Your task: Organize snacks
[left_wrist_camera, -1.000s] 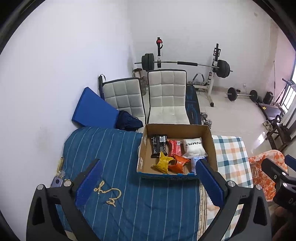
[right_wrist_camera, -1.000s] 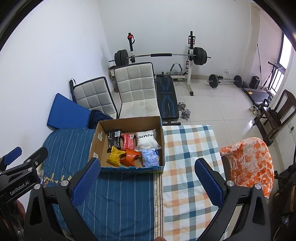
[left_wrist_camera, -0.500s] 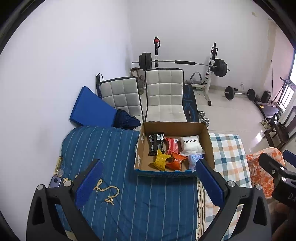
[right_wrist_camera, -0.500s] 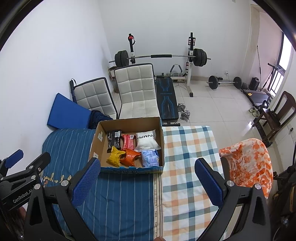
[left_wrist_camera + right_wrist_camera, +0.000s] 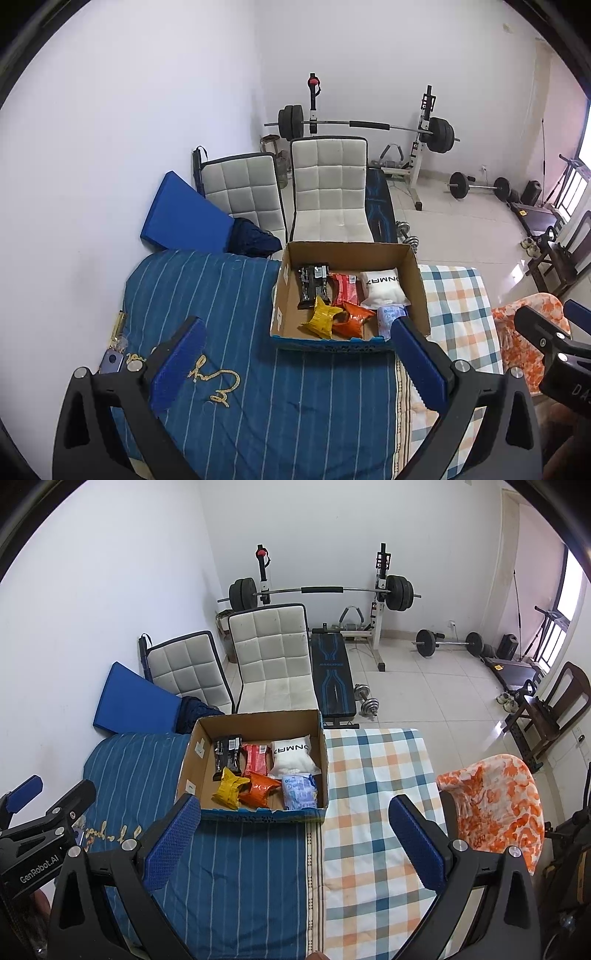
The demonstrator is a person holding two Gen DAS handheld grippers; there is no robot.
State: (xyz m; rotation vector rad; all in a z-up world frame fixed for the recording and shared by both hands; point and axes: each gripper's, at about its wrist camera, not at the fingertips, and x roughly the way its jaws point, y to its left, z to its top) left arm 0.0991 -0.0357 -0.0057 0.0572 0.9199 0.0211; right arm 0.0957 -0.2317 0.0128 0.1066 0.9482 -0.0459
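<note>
An open cardboard box (image 5: 417, 284) (image 5: 258, 716) stands on a bed where a blue striped cover meets a checked one. Inside lie several snack packs: a black pack (image 5: 228, 753), a red pack (image 5: 256, 757), a white bag (image 5: 293, 755), a yellow pack (image 5: 231, 789), an orange pack (image 5: 260, 788) and a pale blue pack (image 5: 299, 792). My left gripper (image 5: 295, 336) hovers open, well short of the box. My right gripper (image 5: 295, 814) is open too, nothing between its fingers, above the bed in front of the box.
Two white padded chairs (image 5: 271, 657) and a blue mat (image 5: 133, 699) stand behind the bed. A barbell rack (image 5: 321, 590), a bench and dumbbells fill the floor beyond. An orange patterned cloth (image 5: 495, 801) lies at the right. Gold embroidery (image 5: 214, 380) marks the blue cover.
Both grippers have drawn back and up slightly, so the box looks a little smaller and farther. Neither gripper's opening has changed.
</note>
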